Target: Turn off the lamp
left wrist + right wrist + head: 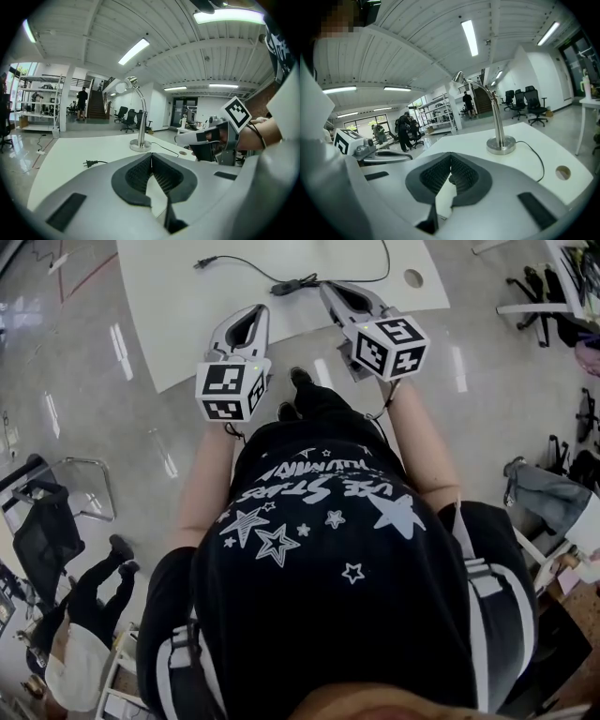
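A white table (pixel 187 315) is seen ahead of the person, and its near edge is overlapped by both grippers in the head view. A chrome lamp (pixel 142 122) is stood on the far part of the table, on a round base. Its curved neck is bent over to the left, and the face of its head is shown bright in the left gripper view. It is set well apart from both pairs of jaws. The left gripper (pixel 255 313) is held at the table's near edge, and its jaws are seen clenched together with nothing between them. The right gripper (pixel 328 287) is held near it on the right, farther over the table, and its jaws are likewise pressed together and empty. A black cord (pixel 536 161) is run from the lamp's base across the table. A black plug (pixel 89 163) is laid loose on the table at the left. A small round hole (pixel 562 172) is cut in the table at the right.
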A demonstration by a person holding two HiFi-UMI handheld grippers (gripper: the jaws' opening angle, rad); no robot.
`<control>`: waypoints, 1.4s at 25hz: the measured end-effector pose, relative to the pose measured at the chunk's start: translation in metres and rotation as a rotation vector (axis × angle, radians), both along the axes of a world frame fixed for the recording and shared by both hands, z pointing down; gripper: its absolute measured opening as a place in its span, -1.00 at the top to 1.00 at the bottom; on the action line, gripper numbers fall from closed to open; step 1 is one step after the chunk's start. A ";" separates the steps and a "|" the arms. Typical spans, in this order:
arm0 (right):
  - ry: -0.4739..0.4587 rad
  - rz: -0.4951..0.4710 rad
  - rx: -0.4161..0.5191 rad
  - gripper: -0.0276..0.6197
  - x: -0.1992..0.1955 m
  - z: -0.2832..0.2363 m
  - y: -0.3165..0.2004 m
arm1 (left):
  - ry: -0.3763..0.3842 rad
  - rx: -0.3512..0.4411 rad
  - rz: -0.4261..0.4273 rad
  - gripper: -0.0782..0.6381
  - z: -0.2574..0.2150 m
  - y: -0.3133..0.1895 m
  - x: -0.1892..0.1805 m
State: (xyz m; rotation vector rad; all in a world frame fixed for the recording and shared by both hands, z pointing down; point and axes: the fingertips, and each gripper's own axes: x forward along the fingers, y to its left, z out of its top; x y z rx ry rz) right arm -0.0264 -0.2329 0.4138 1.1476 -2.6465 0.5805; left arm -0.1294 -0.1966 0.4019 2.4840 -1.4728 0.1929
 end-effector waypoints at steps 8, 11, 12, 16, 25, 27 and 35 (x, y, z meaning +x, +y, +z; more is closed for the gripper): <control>-0.003 -0.058 -0.028 0.90 -0.021 0.016 -0.026 | -0.019 -0.074 0.038 0.75 0.025 -0.022 0.002; -0.007 -0.074 -0.041 0.90 -0.023 0.022 -0.035 | -0.040 -0.102 0.064 0.75 0.035 -0.029 0.006; -0.006 -0.080 -0.047 0.90 -0.023 0.024 -0.037 | -0.042 -0.108 0.071 0.75 0.038 -0.032 0.009; 0.003 -0.108 -0.070 0.90 -0.025 0.033 -0.046 | -0.050 -0.132 0.076 0.75 0.049 -0.043 0.014; 0.015 -0.151 -0.109 0.90 -0.035 0.054 -0.060 | -0.086 -0.168 0.094 0.58 0.078 -0.059 0.012; 0.017 -0.157 -0.116 0.90 -0.036 0.058 -0.065 | -0.095 -0.182 0.106 0.52 0.085 -0.063 0.013; 0.019 -0.168 -0.137 0.90 -0.041 0.065 -0.072 | -0.160 -0.226 0.205 0.13 0.111 -0.069 0.017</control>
